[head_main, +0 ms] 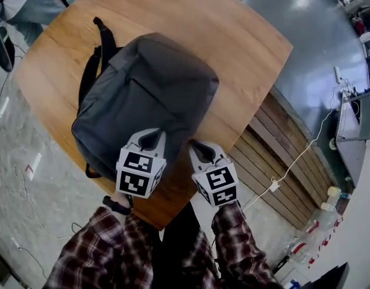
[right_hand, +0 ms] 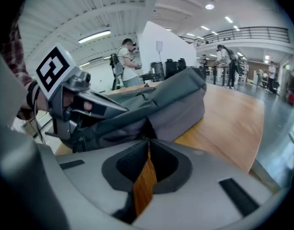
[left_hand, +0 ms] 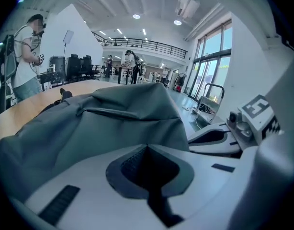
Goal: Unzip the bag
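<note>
A grey backpack (head_main: 146,95) lies flat on the round wooden table (head_main: 245,47), with its black straps (head_main: 91,71) trailing off its left side. My left gripper (head_main: 150,139) rests over the bag's near end with its jaws together. In the left gripper view its tips (left_hand: 147,146) sit right against the grey fabric (left_hand: 113,123), and I see nothing pinched between them. My right gripper (head_main: 197,148) is at the bag's near right corner. Its jaws (right_hand: 148,140) are shut, with only a thin slit showing wood. Their tips touch the dark seam of the bag (right_hand: 175,99).
The table's near edge (head_main: 173,212) lies just under both grippers, with grey floor and wooden planks (head_main: 287,167) beyond it. A white cable (head_main: 299,155) runs across the floor on the right. A person (left_hand: 27,56) stands beyond the table's far side.
</note>
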`<state>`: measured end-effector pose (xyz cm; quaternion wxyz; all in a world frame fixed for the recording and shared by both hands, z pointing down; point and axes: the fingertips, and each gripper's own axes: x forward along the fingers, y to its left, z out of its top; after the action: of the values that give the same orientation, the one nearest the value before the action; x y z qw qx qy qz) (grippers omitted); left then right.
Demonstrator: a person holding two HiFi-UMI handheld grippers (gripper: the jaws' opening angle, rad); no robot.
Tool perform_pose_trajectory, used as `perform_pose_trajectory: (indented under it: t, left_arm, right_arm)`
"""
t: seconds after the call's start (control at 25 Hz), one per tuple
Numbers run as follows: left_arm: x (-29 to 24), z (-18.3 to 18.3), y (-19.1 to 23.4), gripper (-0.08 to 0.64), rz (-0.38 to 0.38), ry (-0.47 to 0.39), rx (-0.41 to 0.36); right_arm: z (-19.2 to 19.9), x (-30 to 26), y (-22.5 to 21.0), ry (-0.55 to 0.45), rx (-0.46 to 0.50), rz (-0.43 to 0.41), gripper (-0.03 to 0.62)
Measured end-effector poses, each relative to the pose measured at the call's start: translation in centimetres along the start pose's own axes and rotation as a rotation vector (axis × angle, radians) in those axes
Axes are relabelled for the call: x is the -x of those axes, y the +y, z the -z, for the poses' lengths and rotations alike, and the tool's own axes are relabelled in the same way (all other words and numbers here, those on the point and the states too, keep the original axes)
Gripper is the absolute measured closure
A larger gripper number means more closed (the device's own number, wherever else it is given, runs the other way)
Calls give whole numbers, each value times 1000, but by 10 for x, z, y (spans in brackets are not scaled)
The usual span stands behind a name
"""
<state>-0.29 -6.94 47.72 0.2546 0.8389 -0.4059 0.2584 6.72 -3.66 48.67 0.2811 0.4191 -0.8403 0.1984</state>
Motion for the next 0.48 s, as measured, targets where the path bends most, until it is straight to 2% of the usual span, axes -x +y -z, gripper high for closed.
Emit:
perform_pose_trajectory:
  t: [0.24,0.36,0.48]
  left_arm:
    - [0,0,0,554,13,-5,16]
    - [0,1,-1,554,14,-5,19]
    - [-1,3,0,554,23,2,29]
  right_arm:
    - [-1,-9,7,72,435,-52,578]
    - [-2,-13,9,96,562,-81,539]
    - [-4,-17,8,106,678,-61,504]
